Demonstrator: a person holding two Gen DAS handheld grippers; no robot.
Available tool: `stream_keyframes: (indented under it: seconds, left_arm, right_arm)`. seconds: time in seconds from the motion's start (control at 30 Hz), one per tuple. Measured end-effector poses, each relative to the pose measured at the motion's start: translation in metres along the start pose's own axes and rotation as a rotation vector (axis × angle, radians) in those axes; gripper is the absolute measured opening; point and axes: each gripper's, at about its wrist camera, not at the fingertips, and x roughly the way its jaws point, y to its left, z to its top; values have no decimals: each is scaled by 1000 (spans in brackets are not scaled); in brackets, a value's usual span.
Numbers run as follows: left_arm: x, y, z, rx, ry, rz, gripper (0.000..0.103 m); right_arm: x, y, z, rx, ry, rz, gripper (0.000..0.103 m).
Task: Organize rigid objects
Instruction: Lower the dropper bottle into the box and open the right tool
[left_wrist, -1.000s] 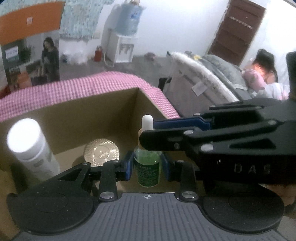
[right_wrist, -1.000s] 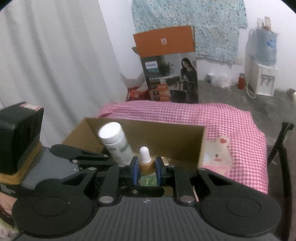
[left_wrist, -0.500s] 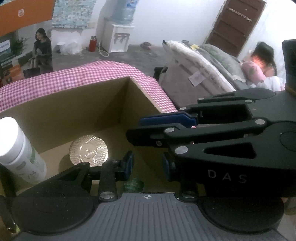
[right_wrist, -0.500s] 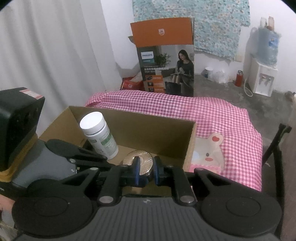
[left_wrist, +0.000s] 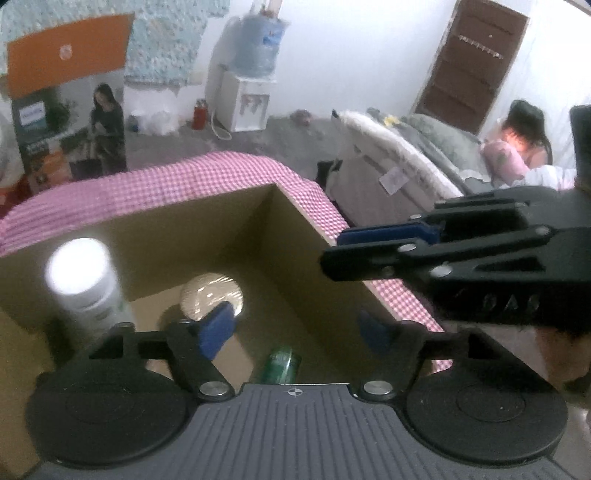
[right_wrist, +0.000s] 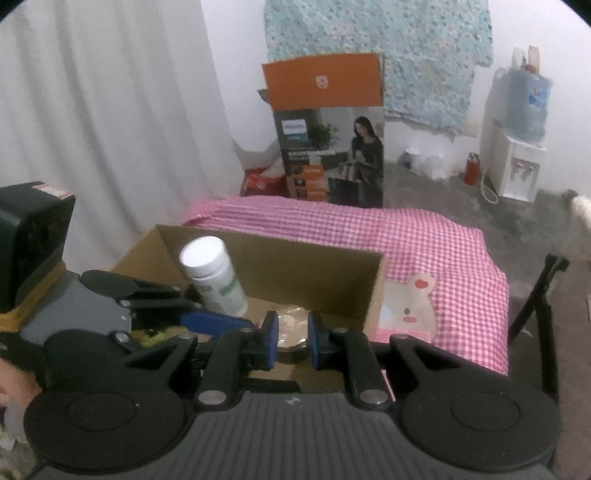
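Observation:
A cardboard box (left_wrist: 221, 218) stands on the pink checked cloth. Inside it are a white pill bottle (left_wrist: 86, 284), a round gold tin (left_wrist: 212, 295) and a small green dropper bottle (left_wrist: 281, 365) lying on the floor of the box. My left gripper (left_wrist: 295, 325) is open and empty above the green bottle. My right gripper (right_wrist: 290, 334) hovers over the box's near edge with its jaws a narrow gap apart and nothing between them. The white bottle (right_wrist: 214, 275) and gold tin (right_wrist: 291, 325) also show in the right wrist view. The right gripper also shows in the left wrist view (left_wrist: 332, 247).
The pink checked cloth (right_wrist: 424, 243) covers the table, with a bear print (right_wrist: 410, 299) right of the box (right_wrist: 280, 266). A tall orange product box (right_wrist: 328, 129) stands behind. A black block (right_wrist: 33, 236) sits at the left. A water dispenser (right_wrist: 517, 136) and a bed (left_wrist: 424, 162) are beyond.
Both grippers held the green dropper bottle upright a second ago. It now lies in the box, my left gripper has opened wide, and both grippers have drawn back and up.

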Motion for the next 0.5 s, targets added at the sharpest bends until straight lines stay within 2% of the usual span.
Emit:
stream_keyframes:
  seconds: [0.1, 0.2, 0.33, 0.5]
  left_arm:
    - [-25, -2, -11, 26, -37, 50, 94]
    - [-48, -2, -27, 60, -81, 106, 99]
    - [-71, 3, -48, 70, -116, 156, 101]
    - [-91, 21, -69, 15, -141, 207, 102]
  right_arm:
    - [-13, 13, 2, -46, 12, 33, 21]
    - [-16, 31, 5, -157, 57, 54, 22]
    - [4, 54, 10, -312, 196, 91, 22]
    - [48, 80, 11, -498, 359, 134, 22]
